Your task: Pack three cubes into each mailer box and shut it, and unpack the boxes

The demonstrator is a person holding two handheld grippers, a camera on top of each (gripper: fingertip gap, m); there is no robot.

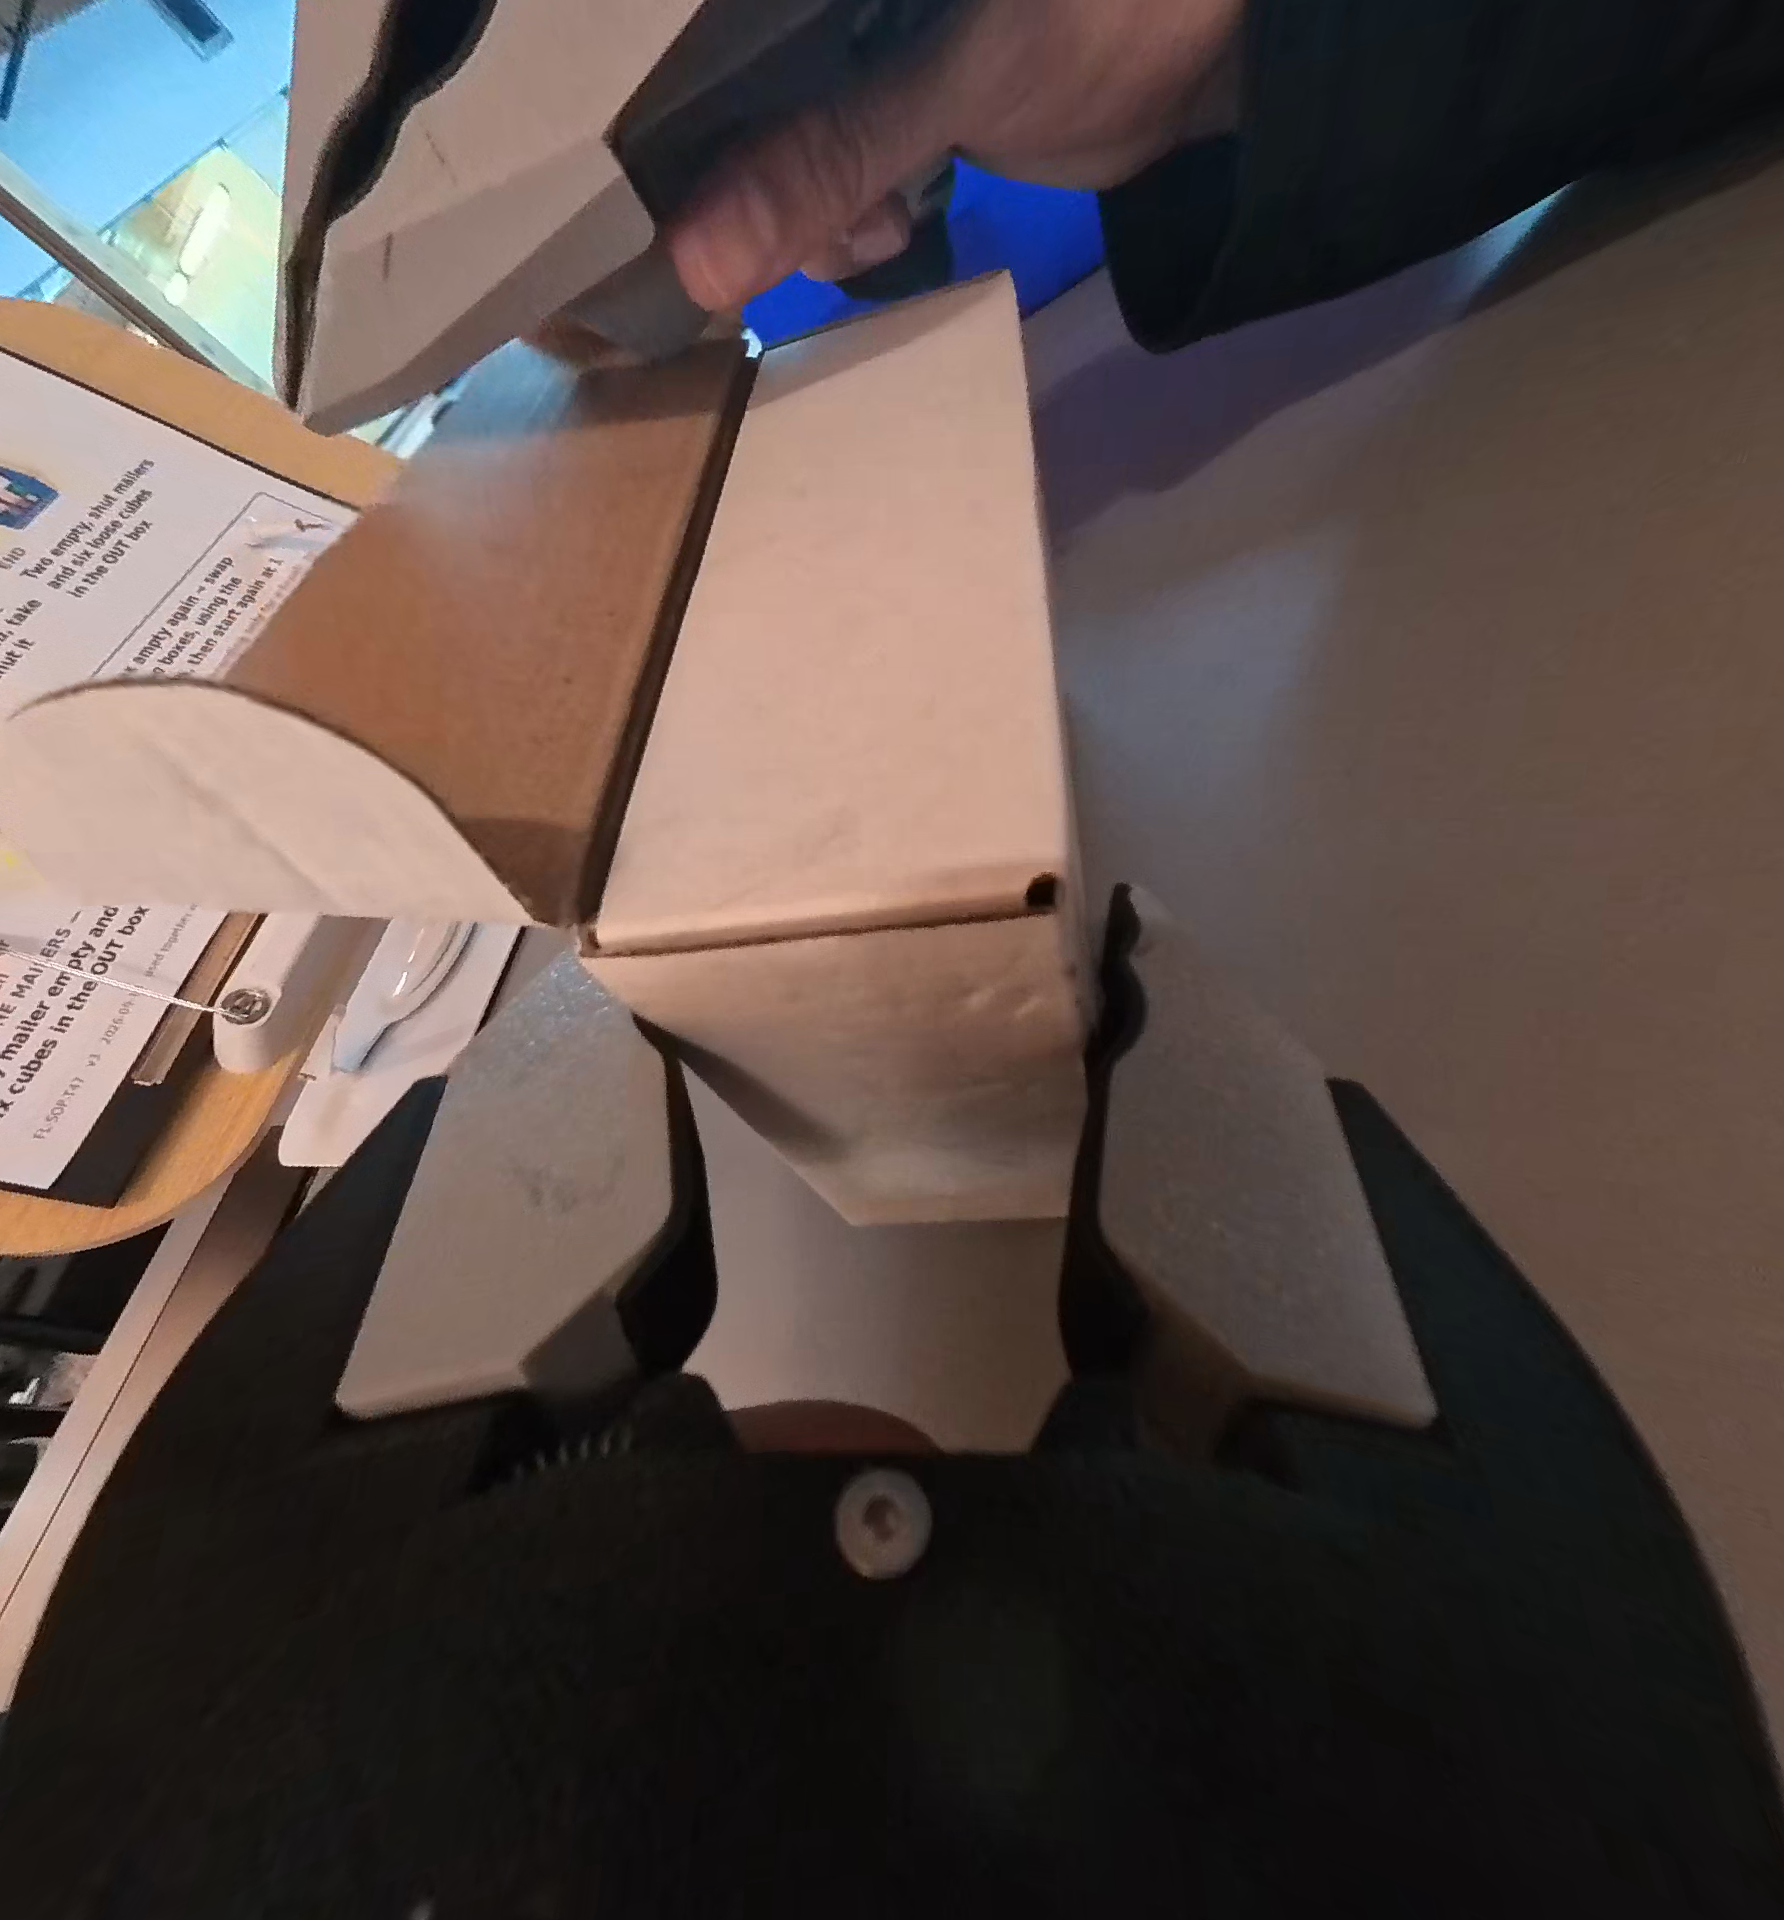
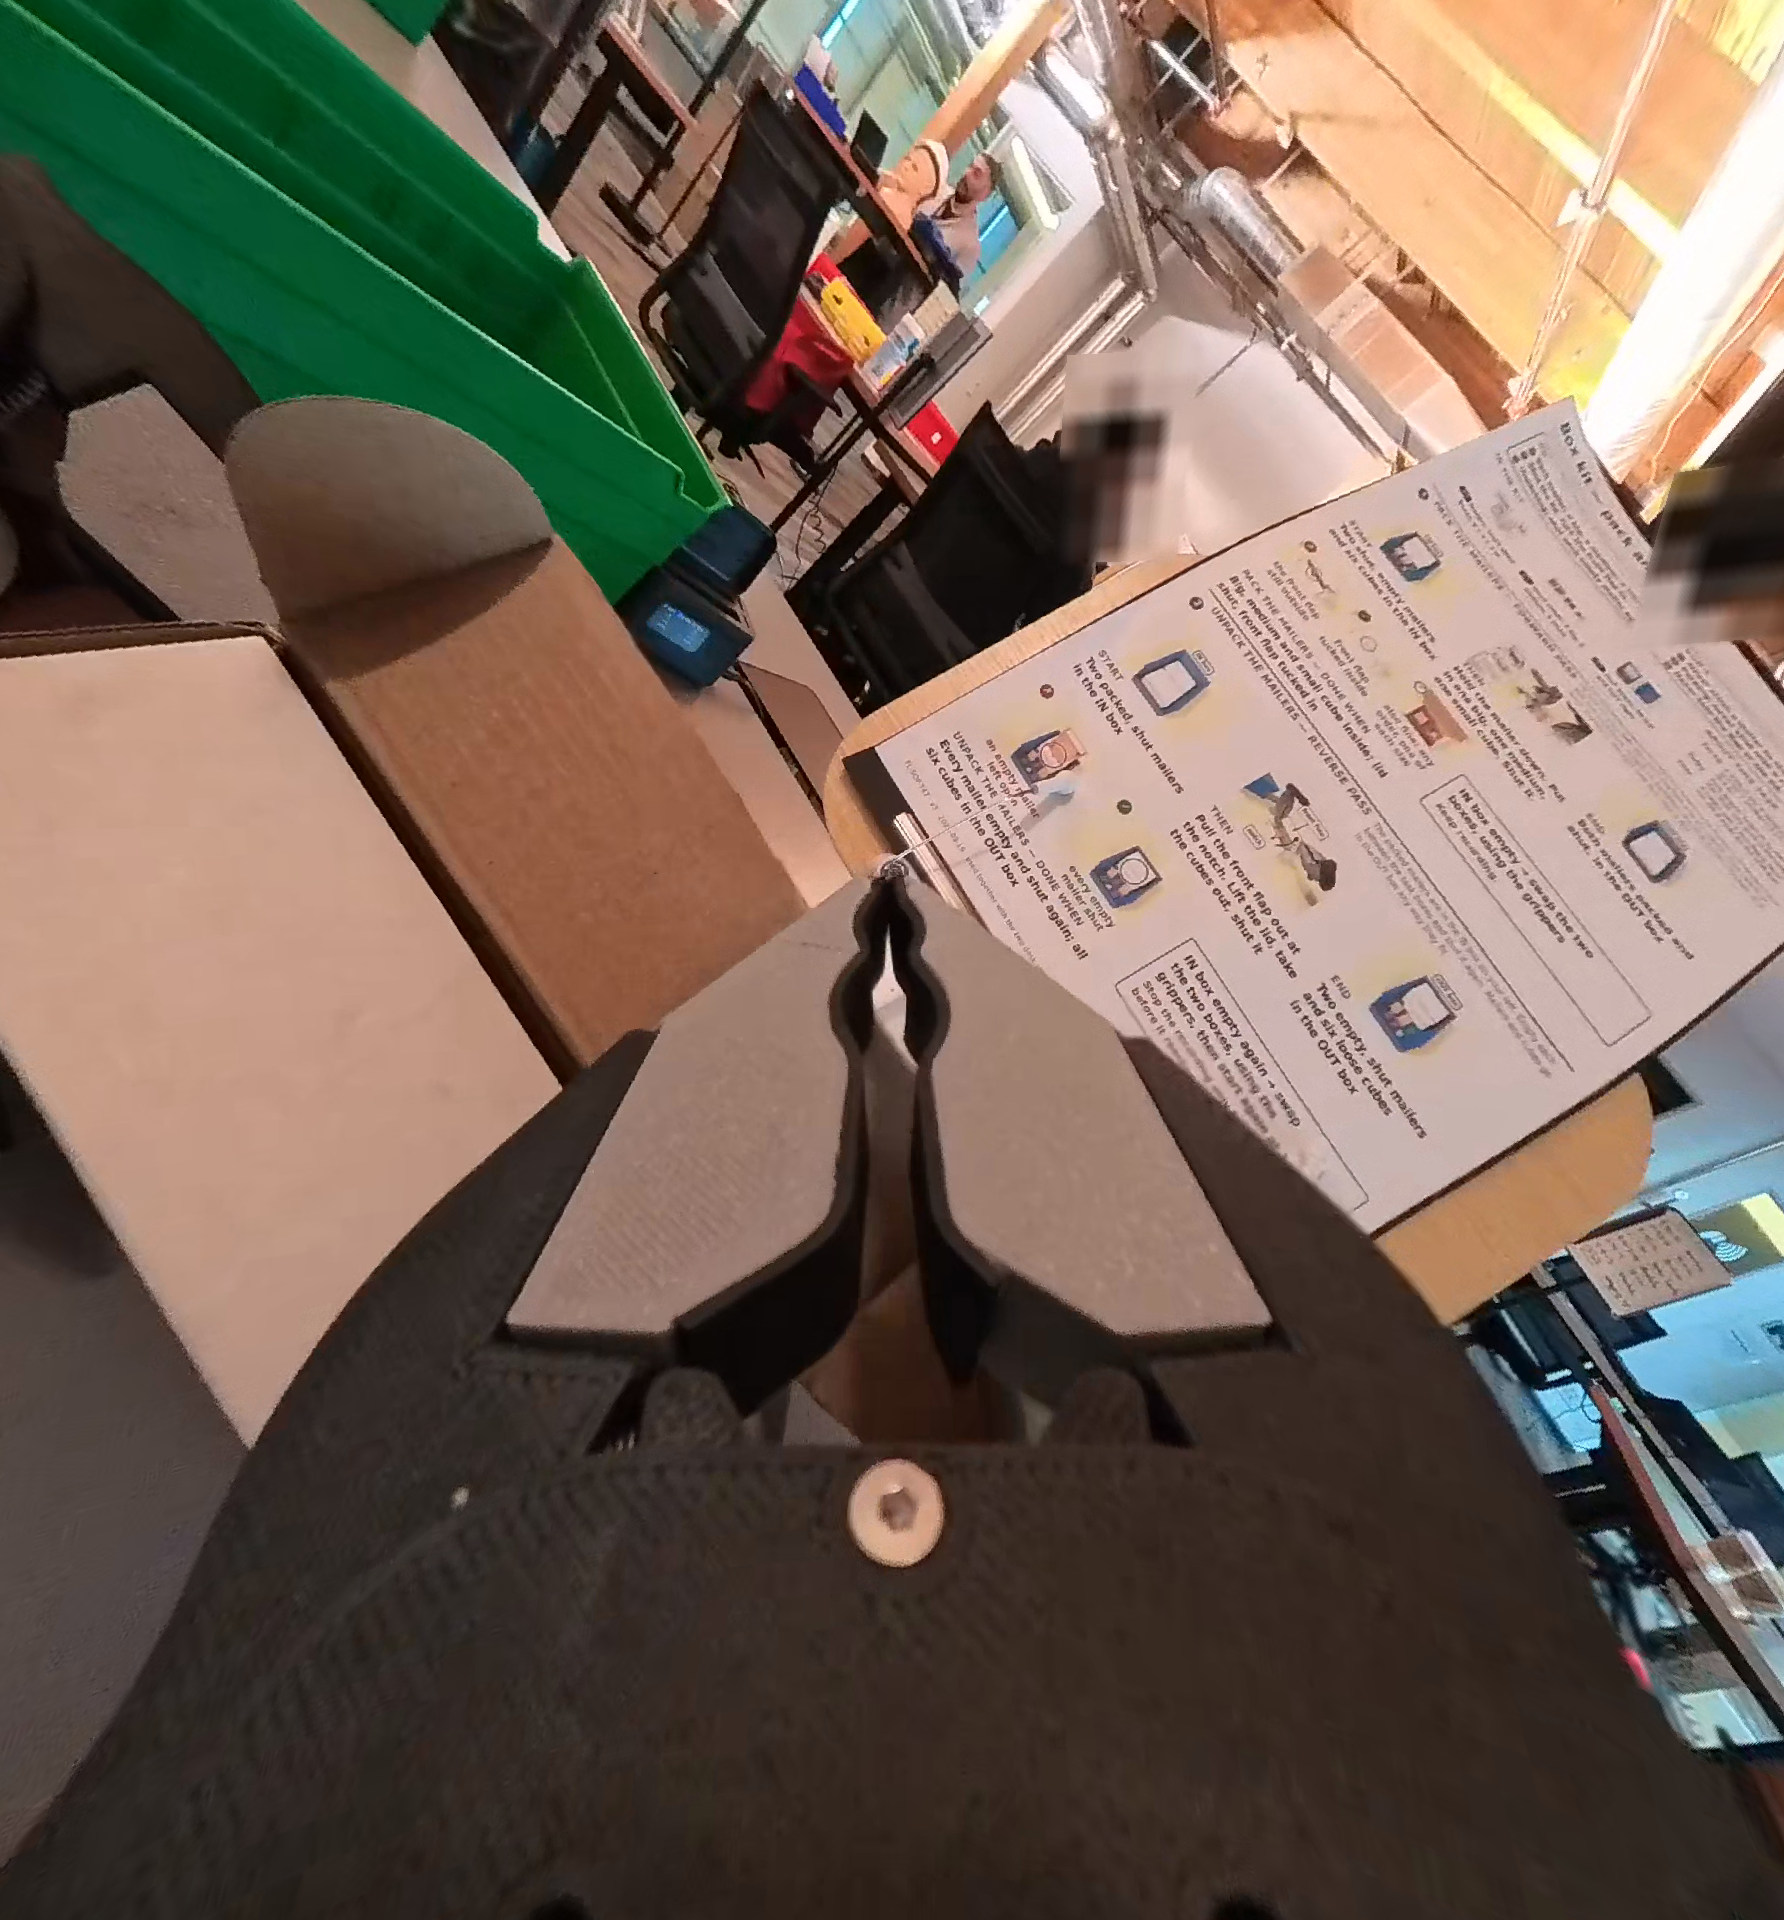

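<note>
A white mailer box (image 1: 846,644) lies sideways between my left gripper's (image 1: 862,940) fingers, which clamp its near end. Its front flap (image 1: 493,644), brown inside with a rounded white tab, hangs open to the left. My right gripper shows at the top of the left wrist view (image 1: 618,312), held by a hand (image 1: 929,145), its tips at the flap's far end. In the right wrist view the right gripper (image 2: 893,914) is shut with nothing visible between its tips. The box (image 2: 171,935) and its raised flap (image 2: 514,748) lie to its left. No cubes show.
A printed instruction sheet (image 2: 1335,831) lies on a round wooden board (image 2: 1522,1236), also in the left wrist view (image 1: 129,582). A green bin (image 2: 327,281) stands behind the box. A grey tabletop (image 1: 1490,727) lies to the right. Chairs and desks are far behind.
</note>
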